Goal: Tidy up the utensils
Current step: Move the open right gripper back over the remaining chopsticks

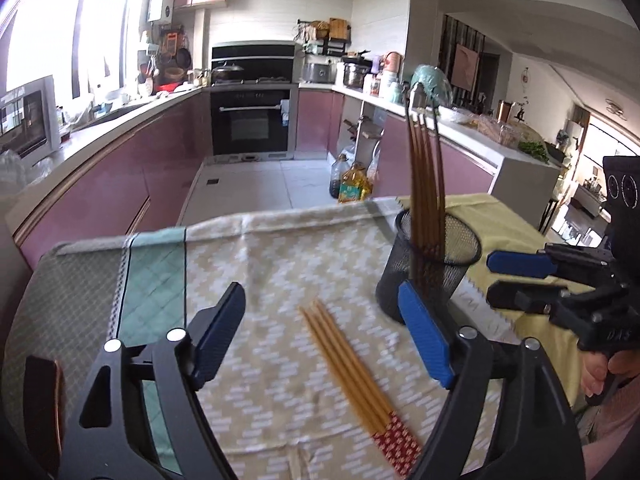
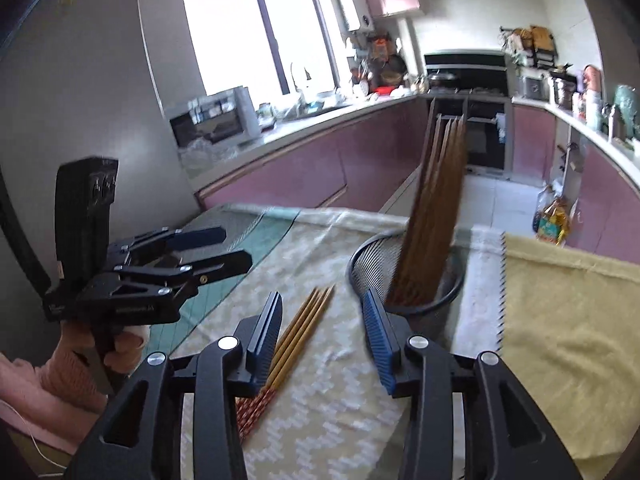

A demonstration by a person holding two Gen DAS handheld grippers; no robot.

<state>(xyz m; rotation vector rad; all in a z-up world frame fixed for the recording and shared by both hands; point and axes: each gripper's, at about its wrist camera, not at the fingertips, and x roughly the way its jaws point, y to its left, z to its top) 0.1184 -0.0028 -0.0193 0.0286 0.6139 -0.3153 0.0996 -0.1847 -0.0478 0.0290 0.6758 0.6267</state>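
Behind the mesh holder (image 1: 428, 264), only left wrist shows a green vase (image 1: 430, 80).

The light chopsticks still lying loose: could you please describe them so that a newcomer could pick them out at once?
On the cloth-covered table, look just left of the black mesh cup. Four pale yellow chopsticks lie flat side by side on the zigzag cloth. Unlike the dark brown chopsticks standing in the cup, they have red patterned ends.
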